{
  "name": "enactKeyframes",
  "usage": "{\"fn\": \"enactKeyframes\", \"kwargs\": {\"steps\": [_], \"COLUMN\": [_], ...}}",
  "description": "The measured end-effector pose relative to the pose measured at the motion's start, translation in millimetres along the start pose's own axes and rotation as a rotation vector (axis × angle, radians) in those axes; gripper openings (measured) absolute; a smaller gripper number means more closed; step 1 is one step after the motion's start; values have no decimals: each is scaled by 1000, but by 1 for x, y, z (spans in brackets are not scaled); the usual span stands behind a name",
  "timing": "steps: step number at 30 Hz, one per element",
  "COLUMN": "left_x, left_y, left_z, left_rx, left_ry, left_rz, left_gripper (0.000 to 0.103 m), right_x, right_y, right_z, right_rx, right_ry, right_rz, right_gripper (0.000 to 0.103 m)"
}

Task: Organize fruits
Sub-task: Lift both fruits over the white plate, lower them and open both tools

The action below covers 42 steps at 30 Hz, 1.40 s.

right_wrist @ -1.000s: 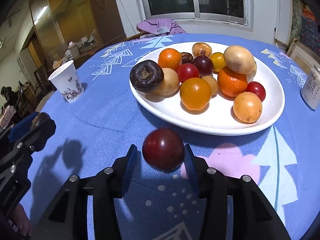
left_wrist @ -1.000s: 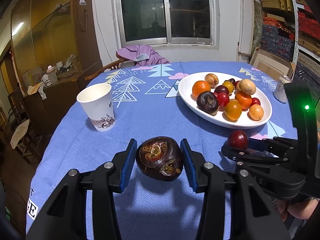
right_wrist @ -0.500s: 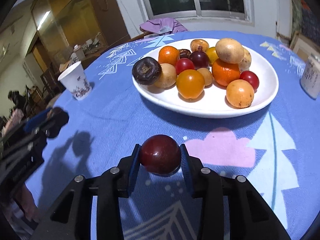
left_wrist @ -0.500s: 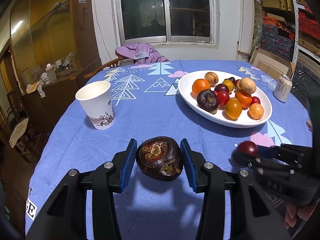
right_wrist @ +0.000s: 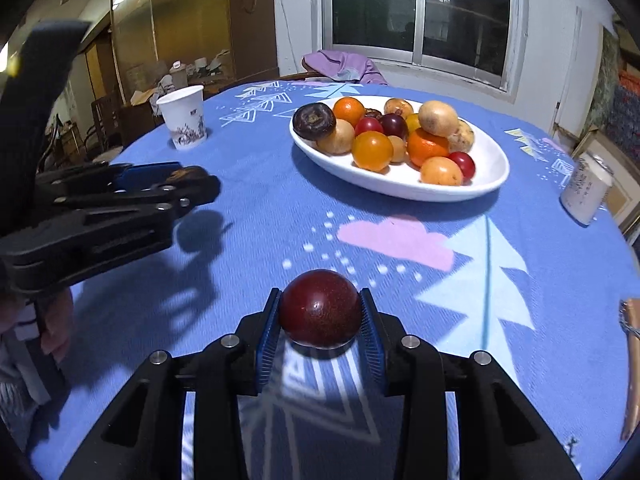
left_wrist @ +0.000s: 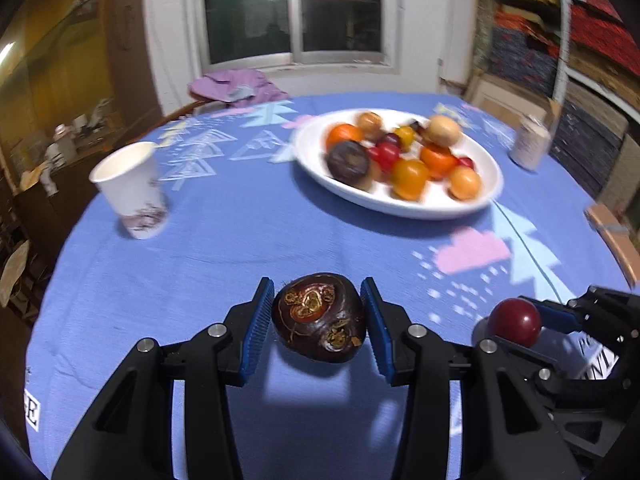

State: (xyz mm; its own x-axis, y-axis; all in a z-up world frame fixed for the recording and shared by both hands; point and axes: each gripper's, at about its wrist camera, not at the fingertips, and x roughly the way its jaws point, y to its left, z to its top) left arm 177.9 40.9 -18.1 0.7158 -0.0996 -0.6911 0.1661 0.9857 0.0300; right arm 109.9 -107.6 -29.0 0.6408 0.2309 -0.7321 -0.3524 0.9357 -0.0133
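My left gripper (left_wrist: 319, 318) is shut on a dark purple mangosteen (left_wrist: 319, 317) and holds it above the blue tablecloth near the front edge. My right gripper (right_wrist: 320, 310) is shut on a dark red plum (right_wrist: 320, 308), also above the cloth; it also shows in the left wrist view (left_wrist: 514, 321) at the lower right. A white oval plate (right_wrist: 486, 178) with several oranges, plums, potatoes-like brown fruits and another mangosteen (right_wrist: 313, 121) sits at the far middle of the table; it is blurred in the left wrist view (left_wrist: 486, 184). The left gripper's side (right_wrist: 120, 196) shows at the left in the right wrist view.
A white paper cup (left_wrist: 132, 196) stands at the left of the table, also in the right wrist view (right_wrist: 183, 117). A can (right_wrist: 585, 194) stands at the right edge. A chair with purple cloth (left_wrist: 236, 86) is behind the table. Shelves line the right wall.
Both grippers have pulled back from the plate toward the table's near edge, each still holding its fruit. The right gripper sits lower and closer to the cloth.
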Motion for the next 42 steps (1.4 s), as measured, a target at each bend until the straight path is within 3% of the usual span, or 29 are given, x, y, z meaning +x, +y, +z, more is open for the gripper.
{"fn": "enactKeyframes", "kwargs": {"steps": [5,10,14,18,23,27,31,37,42], "left_x": [15,17,13,-9,-51,-88,-103,-79,-17], "left_y": [-40,-57,-57,-59,-44,-37,-41,-54,-62], "left_z": [-17,-22,-25,-25,26,87,144,212,230], "left_rx": [96,130,113,124,70,49,52,63,55], "left_ry": [81,103,99,29,-78,-179,-231,-233,-155], "left_rz": [-35,-33,-47,-31,-22,1,12,38,16], "left_gripper": [44,45,44,44,44,44,44,44,44], "right_x": [-15,-19,-19,-32,-82,-129,-148,-134,-85], "right_y": [-21,-35,-35,-39,-56,-75,-97,-120,-123], "right_z": [-18,-26,-25,-23,13,63,111,174,169], "right_rx": [24,48,42,65,70,87,121,145,117], "right_ry": [21,33,36,-3,-126,-245,-315,-330,-255], "right_rz": [-2,17,22,49,29,2,4,0,6], "right_gripper": [39,39,39,39,39,39,39,39,39]}}
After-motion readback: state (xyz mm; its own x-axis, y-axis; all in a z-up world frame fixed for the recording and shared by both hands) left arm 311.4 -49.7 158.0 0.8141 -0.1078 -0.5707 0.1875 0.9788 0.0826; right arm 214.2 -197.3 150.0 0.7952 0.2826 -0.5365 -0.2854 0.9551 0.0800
